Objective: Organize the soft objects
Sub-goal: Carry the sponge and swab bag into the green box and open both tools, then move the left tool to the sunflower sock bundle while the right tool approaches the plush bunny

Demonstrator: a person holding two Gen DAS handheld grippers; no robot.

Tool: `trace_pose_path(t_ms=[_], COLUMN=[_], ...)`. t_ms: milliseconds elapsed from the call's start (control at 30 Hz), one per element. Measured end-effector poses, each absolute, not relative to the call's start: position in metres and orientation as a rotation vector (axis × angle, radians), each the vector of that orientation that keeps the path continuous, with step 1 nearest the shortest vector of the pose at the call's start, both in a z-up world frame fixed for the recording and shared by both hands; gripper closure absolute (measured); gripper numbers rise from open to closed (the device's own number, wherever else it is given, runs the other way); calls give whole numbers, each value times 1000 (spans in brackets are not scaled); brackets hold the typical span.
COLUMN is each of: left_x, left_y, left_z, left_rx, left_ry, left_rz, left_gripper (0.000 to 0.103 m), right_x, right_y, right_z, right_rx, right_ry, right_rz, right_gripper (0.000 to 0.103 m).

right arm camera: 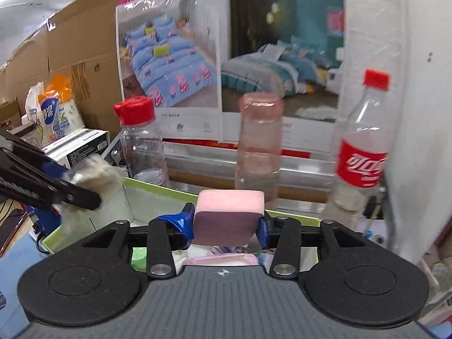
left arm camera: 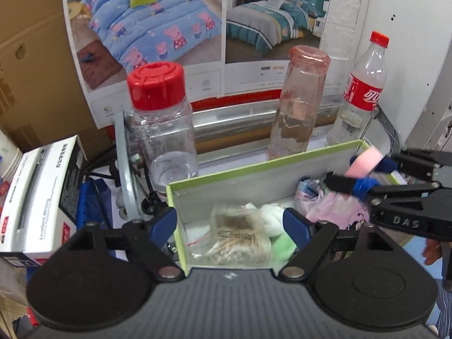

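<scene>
A green-rimmed cardboard box (left arm camera: 254, 169) holds soft items: a bag of cotton swabs (left arm camera: 240, 237), white and green sponges (left arm camera: 278, 231) and pink cloth (left arm camera: 336, 209). My right gripper (right arm camera: 226, 226) is shut on a pink sponge (right arm camera: 228, 214) and holds it above the box's right side; it also shows in the left wrist view (left arm camera: 364, 163). My left gripper (left arm camera: 230, 223) is open, its fingers straddling the box's near left part with nothing between them. In the right wrist view the left gripper (right arm camera: 67, 183) appears blurred at the box's left corner.
Behind the box stand a red-capped clear jar (left arm camera: 161, 130), a pink-tinted bottle (left arm camera: 299, 104) and a cola bottle (left arm camera: 361, 90). A white carton (left arm camera: 39, 197) lies left. A poster board (left arm camera: 197, 28) and cardboard (left arm camera: 31, 56) back the scene.
</scene>
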State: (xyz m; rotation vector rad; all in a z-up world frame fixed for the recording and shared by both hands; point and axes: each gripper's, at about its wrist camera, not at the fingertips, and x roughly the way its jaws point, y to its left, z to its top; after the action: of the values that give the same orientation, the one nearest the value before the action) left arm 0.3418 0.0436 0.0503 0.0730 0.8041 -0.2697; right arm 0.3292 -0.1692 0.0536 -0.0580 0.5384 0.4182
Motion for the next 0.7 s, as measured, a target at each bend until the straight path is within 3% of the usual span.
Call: trace_pose_path(t_ms=[100,367,433,700], left_x=[341,311,297,230], left_y=[48,62,66,74], left_z=[52,64,66,57], left_rx=[47,38,41,71], left_ry=[801,776,763,755], left_rz=[-275,-249,-242,-241], left_gripper=[19,15,0,0], right_x=[342,312,300,240], right_y=[-164,-169,-167,-167], right_z=[47,72,77,80], right_rx=[-34,1,-29,-125], right_ry=[638,470,464,492], right_rz=[380,361,369,408], right_gripper=[67,57,56,51])
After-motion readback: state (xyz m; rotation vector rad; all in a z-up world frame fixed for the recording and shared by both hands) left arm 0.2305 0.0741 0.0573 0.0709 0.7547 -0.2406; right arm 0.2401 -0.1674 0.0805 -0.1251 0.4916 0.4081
